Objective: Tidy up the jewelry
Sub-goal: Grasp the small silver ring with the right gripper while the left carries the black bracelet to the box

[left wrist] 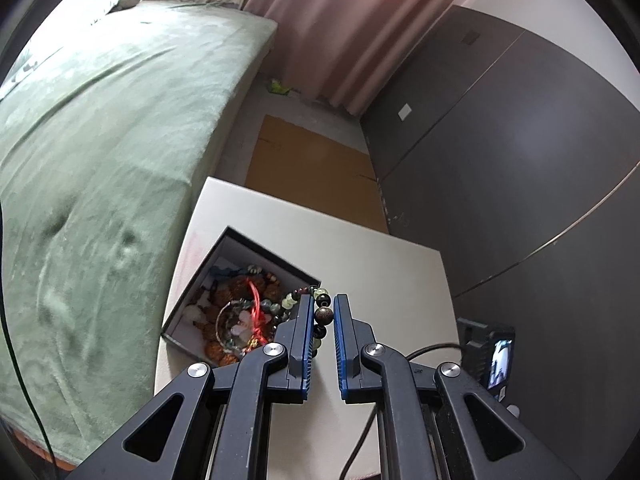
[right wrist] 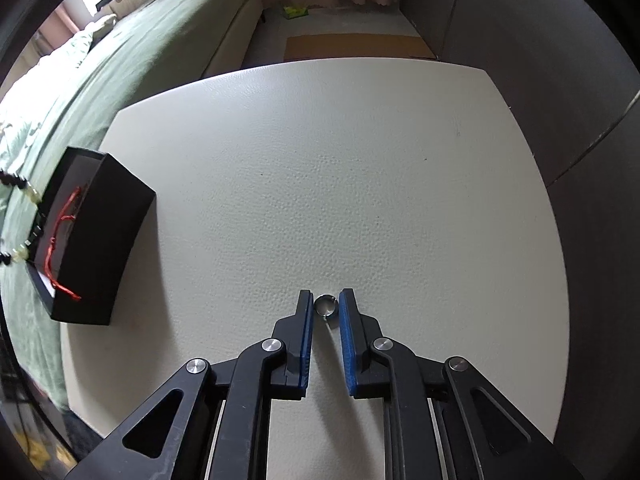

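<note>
My left gripper (left wrist: 323, 312) is shut on a bead bracelet (left wrist: 324, 315) of dark, brown and pale green beads, held just above the near corner of an open black box (left wrist: 256, 250). The box holds several bead strings, a red cord and a clear ring-shaped piece. In the right wrist view the same black box (right wrist: 104, 232) stands at the table's left edge, with the bracelet's beads (right wrist: 18, 181) hanging beside it. My right gripper (right wrist: 326, 304) points down at the white table (right wrist: 320, 160), its blue pads closed against a small silver ring (right wrist: 326, 306) that rests on the tabletop.
A bed with a green cover (left wrist: 100, 140) runs along the table's left side. Dark wardrobe doors (left wrist: 520, 160) stand to the right. A small device with a lit screen (left wrist: 498, 360) and its black cable (left wrist: 364, 440) sit at the table's near right edge. Cardboard (left wrist: 312, 172) lies on the floor beyond.
</note>
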Demonstrator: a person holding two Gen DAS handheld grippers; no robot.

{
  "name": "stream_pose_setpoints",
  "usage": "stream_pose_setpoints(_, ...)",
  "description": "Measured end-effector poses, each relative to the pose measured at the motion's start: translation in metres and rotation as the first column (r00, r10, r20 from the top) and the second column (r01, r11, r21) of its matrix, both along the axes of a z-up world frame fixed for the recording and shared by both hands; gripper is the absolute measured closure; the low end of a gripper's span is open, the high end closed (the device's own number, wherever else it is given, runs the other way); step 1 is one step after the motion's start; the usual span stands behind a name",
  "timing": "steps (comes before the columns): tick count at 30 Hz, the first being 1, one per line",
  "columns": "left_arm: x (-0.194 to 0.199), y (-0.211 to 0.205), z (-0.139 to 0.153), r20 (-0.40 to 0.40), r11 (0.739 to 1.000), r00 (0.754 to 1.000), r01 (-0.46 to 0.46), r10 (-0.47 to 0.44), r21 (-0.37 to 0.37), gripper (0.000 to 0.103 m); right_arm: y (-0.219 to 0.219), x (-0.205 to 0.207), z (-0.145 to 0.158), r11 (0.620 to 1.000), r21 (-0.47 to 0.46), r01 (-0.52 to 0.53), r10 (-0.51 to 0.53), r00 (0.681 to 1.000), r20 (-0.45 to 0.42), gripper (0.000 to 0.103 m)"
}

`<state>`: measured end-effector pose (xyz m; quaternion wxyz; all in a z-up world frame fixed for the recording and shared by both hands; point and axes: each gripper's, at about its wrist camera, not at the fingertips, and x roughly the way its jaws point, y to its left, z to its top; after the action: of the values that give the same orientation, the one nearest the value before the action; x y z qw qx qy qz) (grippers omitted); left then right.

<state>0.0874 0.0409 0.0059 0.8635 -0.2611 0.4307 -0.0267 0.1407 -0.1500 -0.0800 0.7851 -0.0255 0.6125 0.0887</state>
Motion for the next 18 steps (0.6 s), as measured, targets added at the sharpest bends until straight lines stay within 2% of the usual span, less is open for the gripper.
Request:
stream_pose_setpoints(6,0.002,0.010,-0.019,-0.057,1.000,0.998,0.001,-0.002,-0.012,0.093,-0.010,-0.007,0.020,0.999,0.046,0.017,-0.019,0.999,0.036,0.088)
stream_pose_setpoints(9,0.005,0.022,-0.036,-0.121,0.999,0.991,-0.051,0.050,-0.003,0.093,-0.017,-0.011,0.027,0.998,0.057,0.018,-0.020,0.999,0.043,0.088)
stream_pose_setpoints(11,0.007,0.032,-0.047,-0.174,0.997,0.983,-0.072,0.067,-0.027,0.093,-0.018,-0.013,0.029,0.998,0.066,0.019,-0.022,0.999,0.043,0.088)
stream_pose_setpoints(13,0.007,0.037,-0.051,-0.187,0.996,0.980,-0.077,0.066,-0.048,0.092,-0.016,-0.012,0.032,0.997,0.080,0.019,-0.023,0.999,0.049,0.088)
stream_pose_setpoints(15,0.006,0.039,-0.048,-0.178,0.996,0.982,-0.074,0.066,-0.044,0.083,-0.013,-0.014,0.039,0.994,0.105,0.012,-0.019,0.998,0.065,0.088)
stream_pose_setpoints(17,0.004,0.041,-0.043,-0.154,0.996,0.986,-0.074,0.067,-0.042,0.045,-0.010,-0.017,0.048,0.991,0.137,0.004,-0.016,0.997,0.081,0.088)
stream_pose_setpoints(18,0.002,0.043,-0.039,-0.133,0.996,0.988,-0.082,0.076,-0.041,0.040,-0.008,-0.018,0.051,0.988,0.155,0.000,-0.014,0.996,0.087,0.088)
